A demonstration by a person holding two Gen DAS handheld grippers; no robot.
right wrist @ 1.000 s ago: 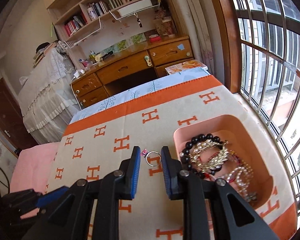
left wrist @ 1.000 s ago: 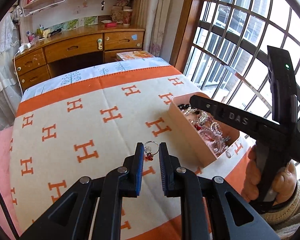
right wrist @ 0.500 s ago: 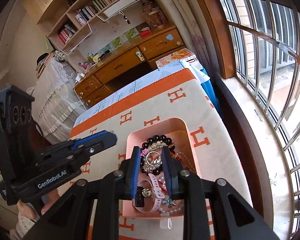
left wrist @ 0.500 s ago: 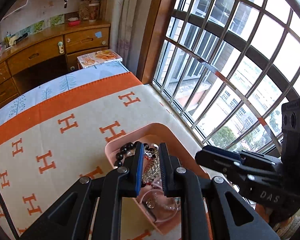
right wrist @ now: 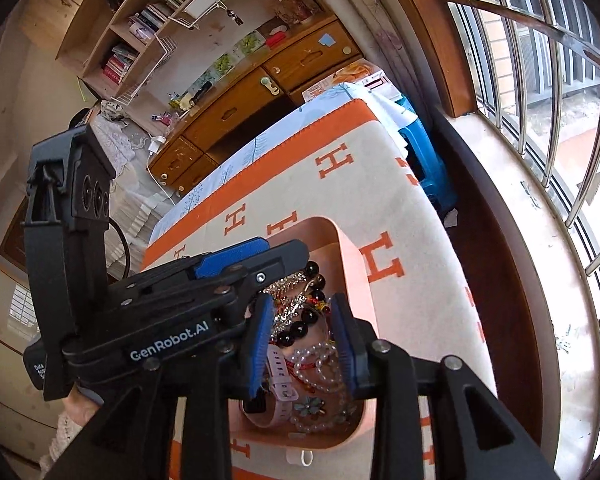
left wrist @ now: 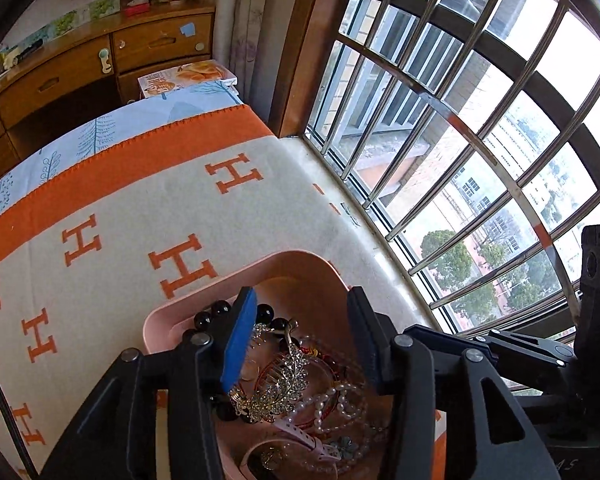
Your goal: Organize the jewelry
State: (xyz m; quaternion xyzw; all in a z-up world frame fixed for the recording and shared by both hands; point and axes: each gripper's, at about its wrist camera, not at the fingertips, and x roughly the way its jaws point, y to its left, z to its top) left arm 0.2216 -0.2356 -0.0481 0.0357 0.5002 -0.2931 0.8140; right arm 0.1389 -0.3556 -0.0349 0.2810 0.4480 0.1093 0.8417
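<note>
**Both grippers open over the jewelry tray**

Left gripper (left wrist: 302, 334) and right gripper (right wrist: 302, 350) hang above the pink tray (right wrist: 352, 276), jaws parted and just now widening, nothing pinched between either pair. Inside the tray lie black beads (right wrist: 300, 326), a silver comb (left wrist: 278, 386), pearls (right wrist: 320, 364) and a pink watch (right wrist: 280, 380), tangled together. The tray sits on the H-pattern blanket (left wrist: 140, 200) near its window-side edge; open blanket spreads to the far side. Both grippers tilt steeply downward, side by side.

left wrist cam close above pink tray (left wrist: 204, 308), angled steeply down toward window, right wrist cam close over same tray (right wrist: 352, 256), facing desk, both share tray and blanket (left wrist: 140, 208)
</note>
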